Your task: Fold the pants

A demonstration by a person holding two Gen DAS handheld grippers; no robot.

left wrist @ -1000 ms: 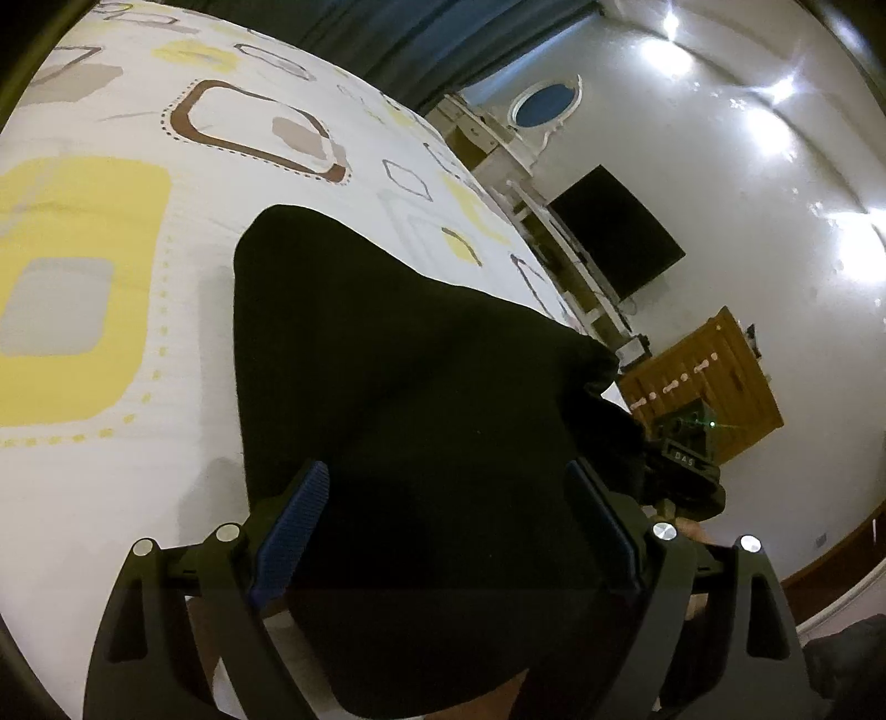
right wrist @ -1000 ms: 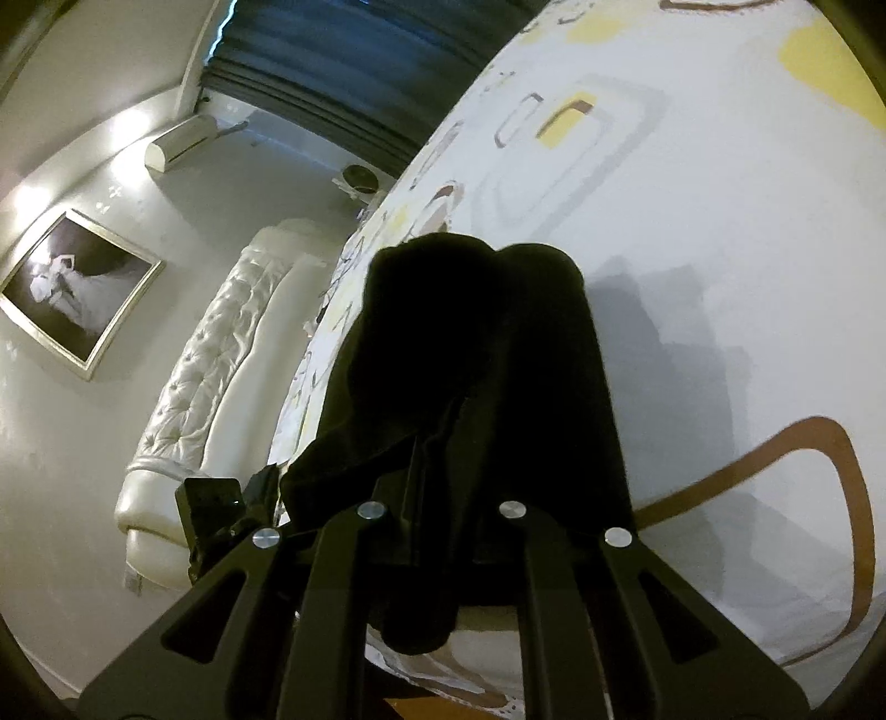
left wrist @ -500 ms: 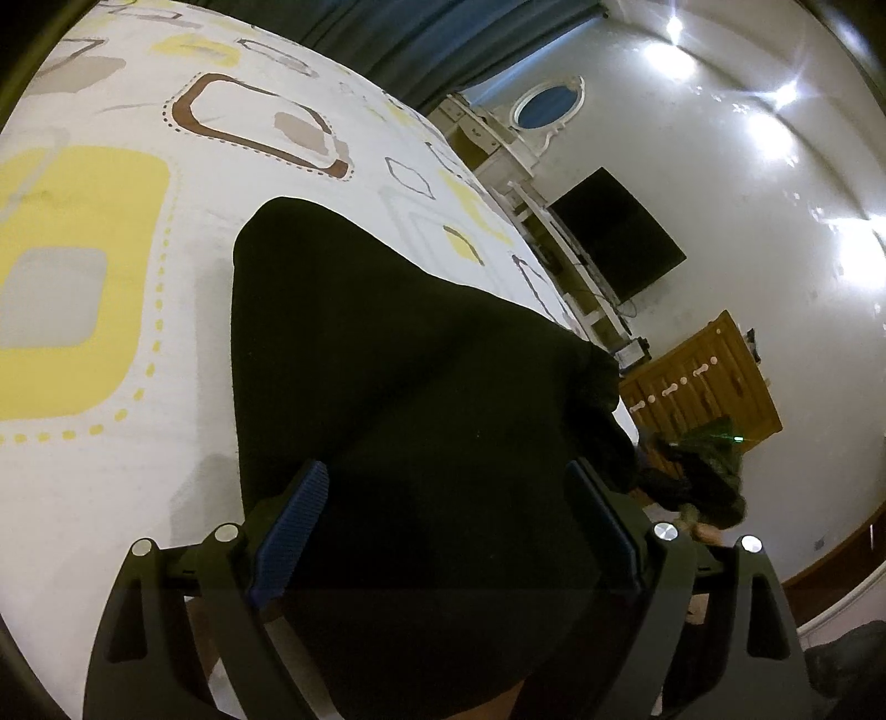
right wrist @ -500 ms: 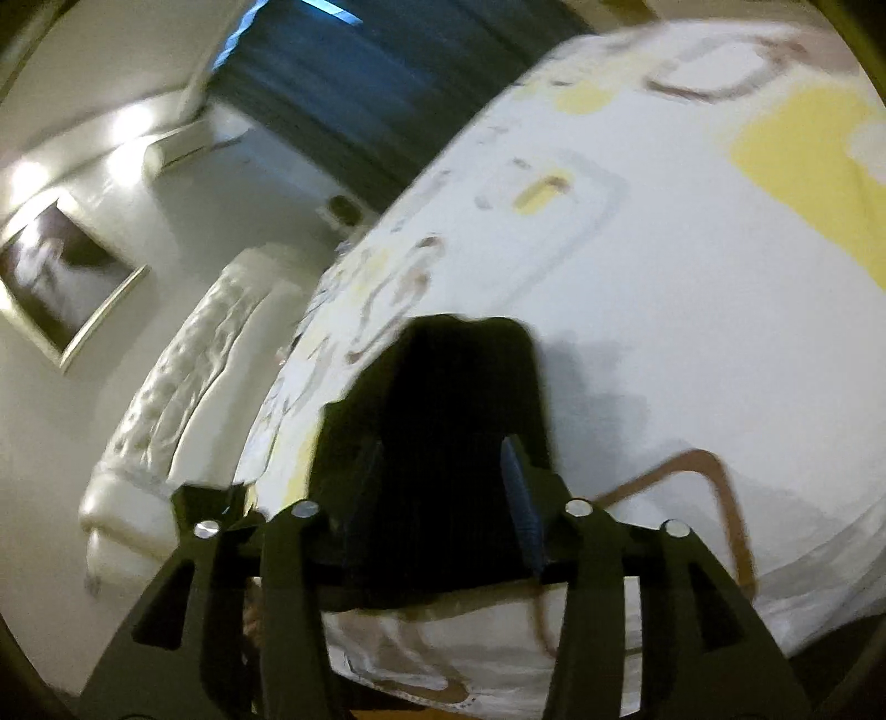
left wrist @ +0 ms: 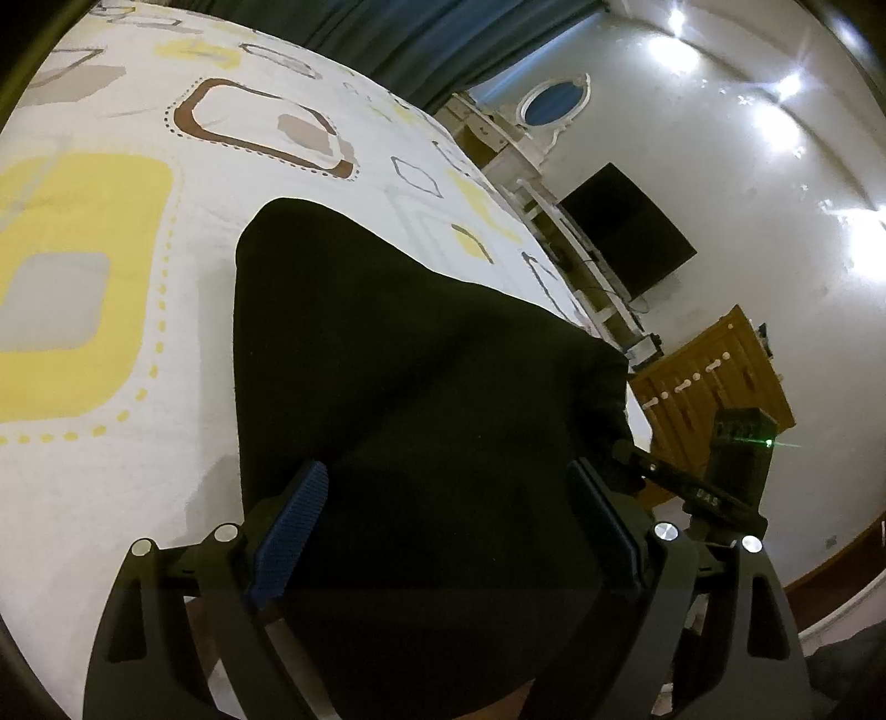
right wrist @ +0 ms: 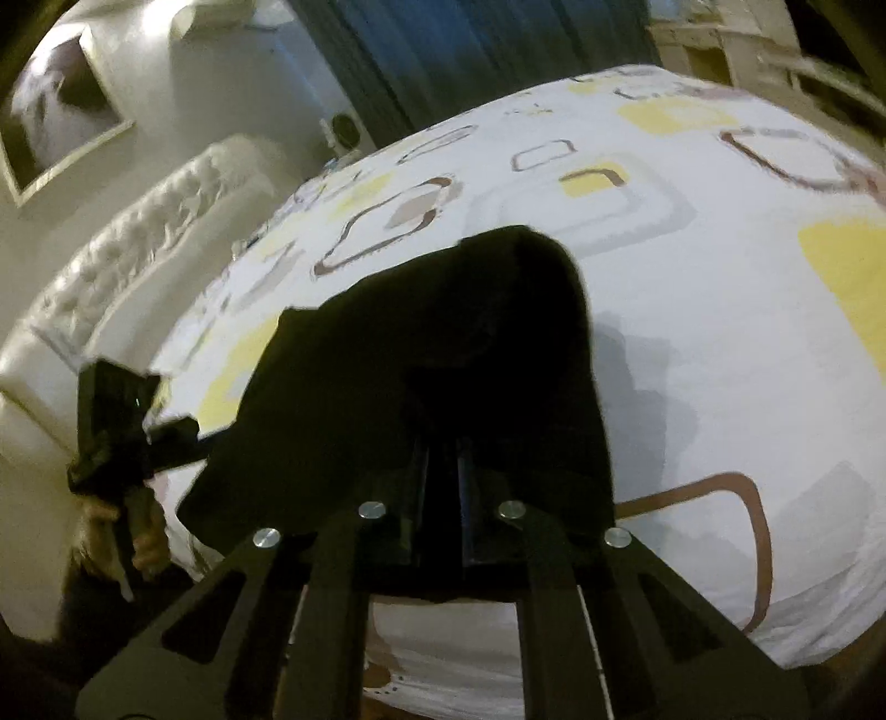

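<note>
Black pants (left wrist: pixel 421 387) lie in a folded bundle near the edge of a bed covered by a white sheet (left wrist: pixel 138 454) printed with yellow and brown squares, as a person works on them with a handheld gripper in each hand. The left gripper (left wrist: pixel 448 531) hangs over the near end of the cloth with its blue-padded fingers (left wrist: pixel 288 531) spread wide on either side of the fabric, pressing on nothing that can be seen. The right gripper (right wrist: pixel 443 498), seen from its own camera at the other side of the bundle, has its jaws pressed together with the dark cloth right at their tips; it appears to be pinching an edge of the pants, though black on black makes the exact bite hard to make out. From the left camera the right tool shows at the bundle's far corner, beside a wooden cabinet (left wrist: pixel 714 376) and a wall-mounted screen (left wrist: pixel 626 227). A tufted white headboard (right wrist: pixel 138 238) and dark curtains (right wrist: pixel 443 50) frame the room. The step in hand looks like taking hold of one end for a further fold. The next move probably calls for the left gripper to close on its own side, so both ends lift together and the layers stay aligned.
</note>
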